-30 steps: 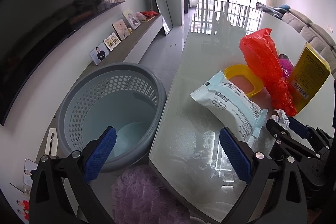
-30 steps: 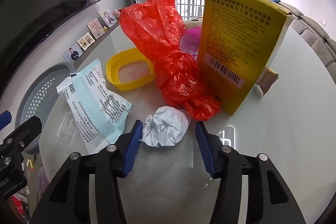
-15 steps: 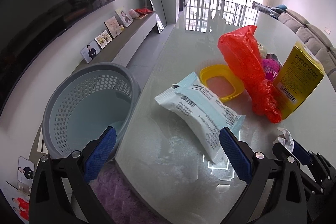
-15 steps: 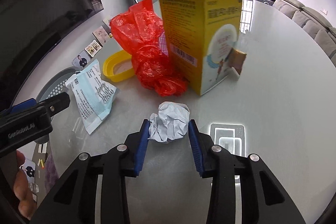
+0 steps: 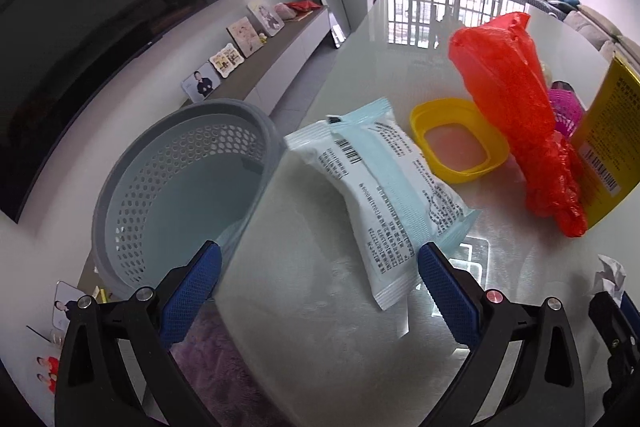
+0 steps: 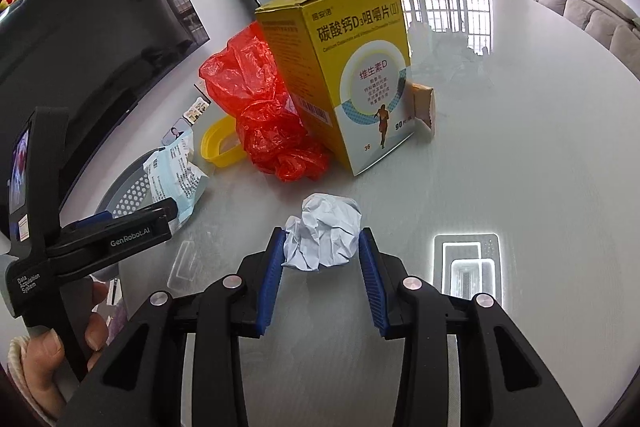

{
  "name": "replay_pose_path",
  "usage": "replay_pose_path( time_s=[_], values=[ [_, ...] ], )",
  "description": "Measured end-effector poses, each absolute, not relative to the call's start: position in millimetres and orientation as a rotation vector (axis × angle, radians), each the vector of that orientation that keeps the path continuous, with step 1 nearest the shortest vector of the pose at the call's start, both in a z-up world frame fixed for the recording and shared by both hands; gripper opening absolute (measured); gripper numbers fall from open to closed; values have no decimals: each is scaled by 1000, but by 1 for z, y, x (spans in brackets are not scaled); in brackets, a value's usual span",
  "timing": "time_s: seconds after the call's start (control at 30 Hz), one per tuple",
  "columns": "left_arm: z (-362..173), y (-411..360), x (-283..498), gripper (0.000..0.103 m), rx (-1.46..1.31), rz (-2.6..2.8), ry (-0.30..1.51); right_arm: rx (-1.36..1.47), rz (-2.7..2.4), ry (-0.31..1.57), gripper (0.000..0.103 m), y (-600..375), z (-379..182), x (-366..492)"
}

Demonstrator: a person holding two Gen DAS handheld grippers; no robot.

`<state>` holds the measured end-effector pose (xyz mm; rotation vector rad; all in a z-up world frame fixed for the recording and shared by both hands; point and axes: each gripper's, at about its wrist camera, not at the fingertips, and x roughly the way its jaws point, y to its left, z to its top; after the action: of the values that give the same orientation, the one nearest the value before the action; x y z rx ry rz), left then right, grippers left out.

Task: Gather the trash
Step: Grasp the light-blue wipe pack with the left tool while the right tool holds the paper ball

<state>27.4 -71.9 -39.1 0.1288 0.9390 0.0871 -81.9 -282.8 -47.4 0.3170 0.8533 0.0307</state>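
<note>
Since the earlier frame the right gripper (image 6: pixel 320 255) has narrowed around the crumpled paper ball (image 6: pixel 324 233) and carried it back from the yellow box (image 6: pixel 352 67); the left gripper (image 5: pixel 316 291) has swung from the basket toward the worktop.

Left wrist view: the left gripper stands wide with nothing between its blue pads. Its left finger hangs over the grey perforated basket (image 5: pixel 132 187), which stands on the floor against the worktop (image 5: pixel 320 347) edge; its right finger is just beside the near corner of the pale blue wipes packet (image 5: pixel 384 187). Past the packet lie a yellow lid (image 5: pixel 460 143), a red plastic bag (image 5: pixel 516 99) and the yellow box at the right edge.

Right wrist view: the right gripper is narrow, both pads pressing the sides of the paper ball above the worktop. The box stands upright with the red bag against its left side. At the left a hand (image 6: pixel 44 359) holds the left gripper's handle.
</note>
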Motion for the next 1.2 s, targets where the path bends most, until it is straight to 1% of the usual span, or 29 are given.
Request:
replay_pose_path(
  time_s=[0.2,0.37,0.67,0.9,0.93,0.97,1.1,1.17,1.2],
  values=[
    [-25,-60,19,97,133,106,891,344,54,847,37,-283,-47,-80],
    [-18,-75,35,97,95,31,898,351,65,844,37,-286,-45,-76],
    [-39,-83,76,97,75,46,961,353,72,844,37,-284,-45,-72],
    [-51,-76,86,95,48,37,976,358,72,845,37,-286,-46,-74],
    [-52,-75,86,93,42,31,976,357,72,845,37,-286,-45,-74],
    [-52,-75,86,83,37,21,976,358,71,844,37,-287,-45,-74],
    [-53,-72,85,61,20,-22,981,356,64,846,37,-286,-44,-73],
    [-52,-73,82,57,25,-34,976,355,62,846,37,-286,-44,-73],
    [-52,-73,79,56,30,-39,972,354,60,846,37,-285,-44,-73]
  ],
)
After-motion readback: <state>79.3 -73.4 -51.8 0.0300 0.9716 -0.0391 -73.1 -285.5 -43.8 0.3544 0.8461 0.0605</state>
